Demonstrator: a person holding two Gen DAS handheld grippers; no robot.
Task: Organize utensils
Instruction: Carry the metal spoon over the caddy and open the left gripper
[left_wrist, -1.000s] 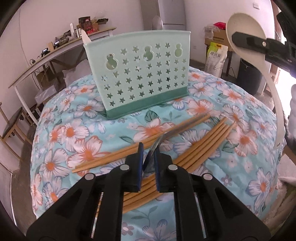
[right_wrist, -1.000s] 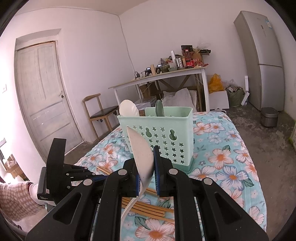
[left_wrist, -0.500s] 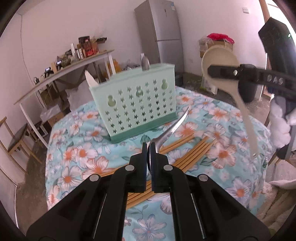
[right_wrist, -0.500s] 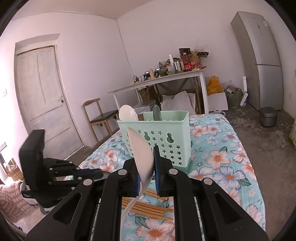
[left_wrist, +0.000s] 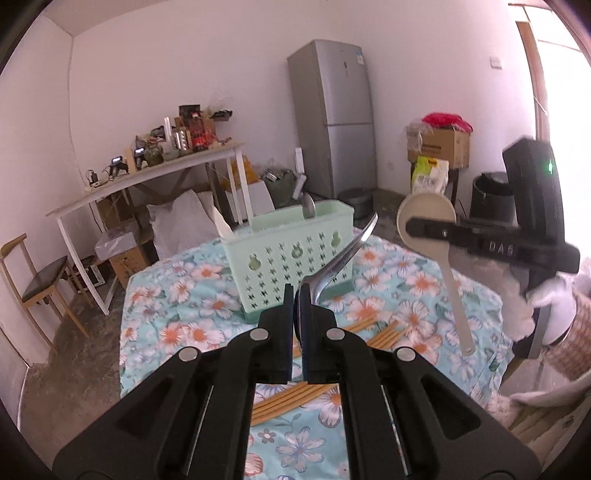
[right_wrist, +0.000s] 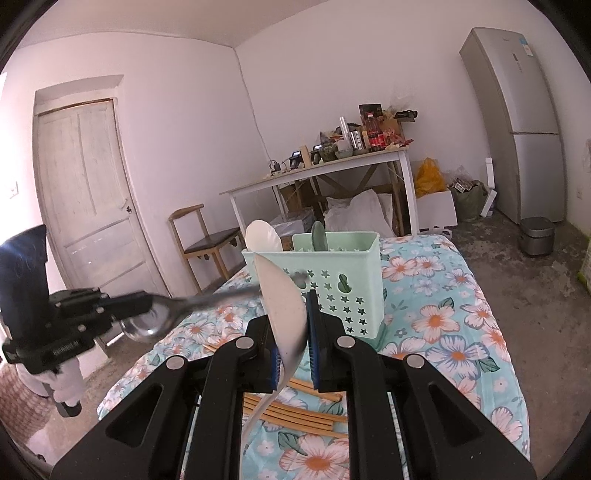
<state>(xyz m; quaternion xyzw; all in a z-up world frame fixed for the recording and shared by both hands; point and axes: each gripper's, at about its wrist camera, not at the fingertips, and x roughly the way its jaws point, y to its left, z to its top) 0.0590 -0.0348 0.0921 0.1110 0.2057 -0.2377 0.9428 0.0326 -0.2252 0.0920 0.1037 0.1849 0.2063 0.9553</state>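
Right now the left gripper (left_wrist: 295, 310) is clenched on the bowl of a metal spoon (left_wrist: 338, 258), gripping it edge-on so the handle sticks up and away toward the mint green utensil basket (left_wrist: 291, 258). That grip looks thin: the pads meet only the curved rim of the bowl, so the spoon could pivot or slide out if it is swung quickly or bumps something. The right gripper (right_wrist: 291, 332) is grasping a pale plastic ladle (right_wrist: 282, 306) by its bowl, with the long handle hanging down below the jaws toward the floral tablecloth (right_wrist: 461, 332). A top-heavy hold like this may let the ladle swing.

In the right wrist view the spoon's handle reaches across just in front of the ladle and the basket's near wall, so the two utensils are close and could knock together if both go for the basket at once. The basket already holds a white spoon (right_wrist: 260, 236) and a green spoon (right_wrist: 318, 236) standing at its far side; a handle lowered carelessly might catch on the rim, or tip the light basket. Bamboo chopsticks (left_wrist: 291, 398) lie loose on the cloth near the grippers, and a trailing ladle handle could sweep them off the table.
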